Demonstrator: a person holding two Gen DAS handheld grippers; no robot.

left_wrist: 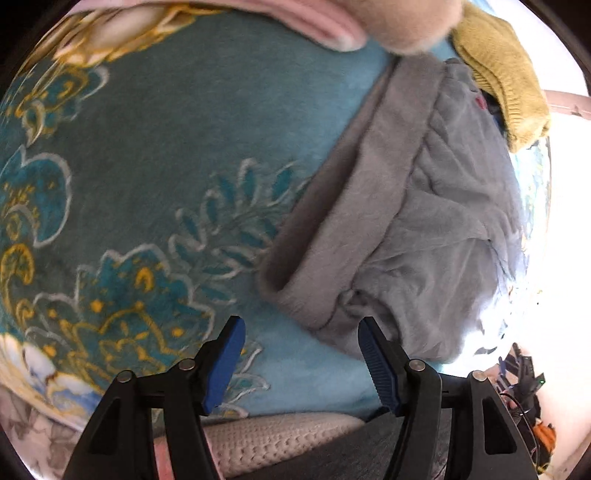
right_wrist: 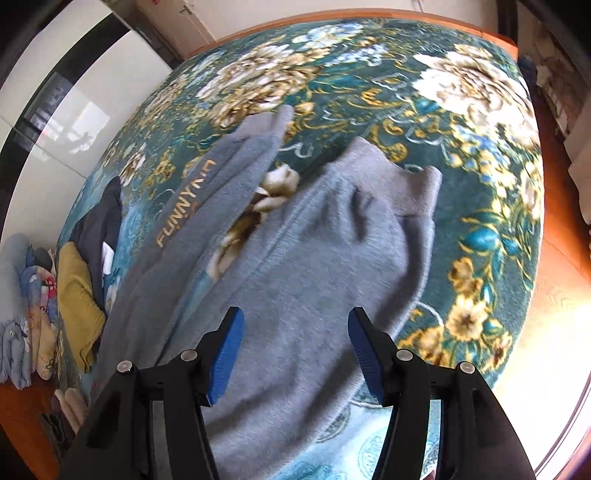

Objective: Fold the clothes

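Grey fleece trousers (right_wrist: 306, 251) lie spread on a teal flowered blanket (right_wrist: 369, 74). One leg (right_wrist: 207, 199) with gold lettering runs up to the left, and the other ends in a ribbed cuff (right_wrist: 417, 188). My right gripper (right_wrist: 295, 317) hovers open over the seat of the trousers, nothing between its blue pads. In the left wrist view the trousers (left_wrist: 443, 229) show their waistband (left_wrist: 362, 206) on the right. My left gripper (left_wrist: 301, 325) stands open just below the waistband's corner, over the blanket (left_wrist: 166, 147), holding nothing.
A mustard knit garment (left_wrist: 498, 81) lies beyond the waistband, also at the left of the right wrist view (right_wrist: 77, 295) beside a dark garment (right_wrist: 103, 225). Pink cloth (left_wrist: 332, 26) hangs at the top, cream knit (left_wrist: 277, 439) lies below. The wooden bed edge (right_wrist: 561, 258) runs on the right.
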